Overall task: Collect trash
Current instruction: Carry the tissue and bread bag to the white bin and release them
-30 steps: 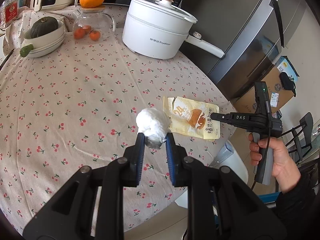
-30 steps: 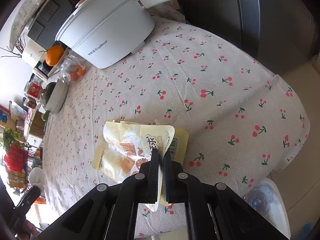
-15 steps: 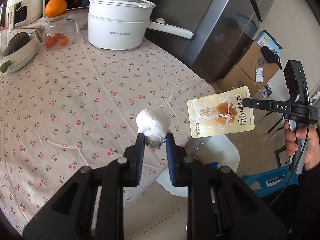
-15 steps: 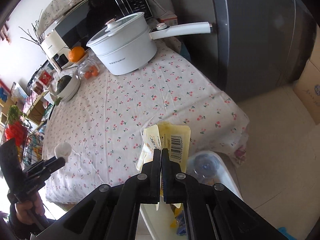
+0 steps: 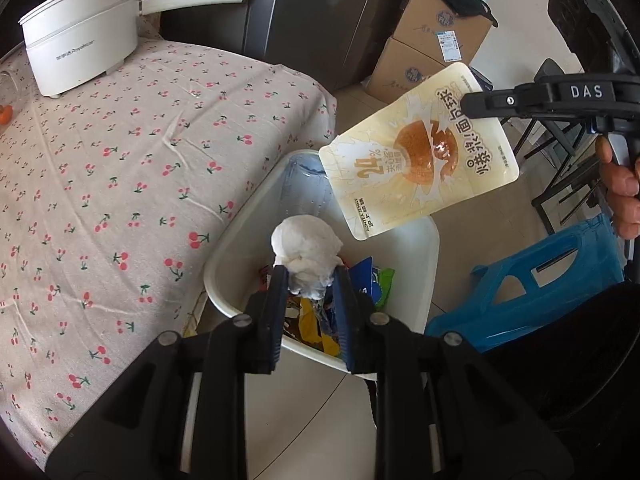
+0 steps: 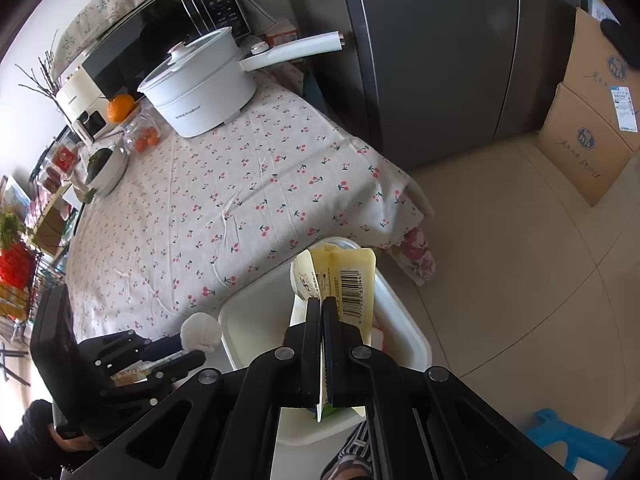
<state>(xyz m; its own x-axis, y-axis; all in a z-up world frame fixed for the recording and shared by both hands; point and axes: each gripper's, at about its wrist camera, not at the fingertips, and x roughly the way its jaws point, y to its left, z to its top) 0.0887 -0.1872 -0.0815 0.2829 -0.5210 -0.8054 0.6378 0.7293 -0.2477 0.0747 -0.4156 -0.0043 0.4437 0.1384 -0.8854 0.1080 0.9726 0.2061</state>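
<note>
A crumpled white tissue ball (image 5: 306, 246) is pinched between the blue pads of my left gripper (image 5: 310, 280), which is shut on it above the white trash bin (image 5: 240, 240). The bin stands on the floor at the table's corner and holds several colourful wrappers. My right gripper (image 6: 322, 304) is shut on the edge of a yellow snack pouch (image 6: 352, 280), which hangs over the same bin (image 6: 248, 308). In the left wrist view that pouch (image 5: 420, 168) dangles from the right gripper (image 5: 470, 103). In the right wrist view the left gripper (image 6: 186, 350) and tissue ball (image 6: 200, 330) sit at lower left.
The table with the cherry-print cloth (image 5: 120, 160) carries a white pot (image 5: 80, 40) with a long handle. A blue plastic stool (image 5: 540, 292) stands right of the bin. Cardboard boxes (image 5: 432, 40) and a grey fridge (image 6: 440, 60) are behind. A hand (image 5: 620, 184) grips the right tool.
Both grippers swung off the table to above the bin. The right one lifted the pouch from the cloth and carried it there. The tissue ball stayed pinched in the left.
</note>
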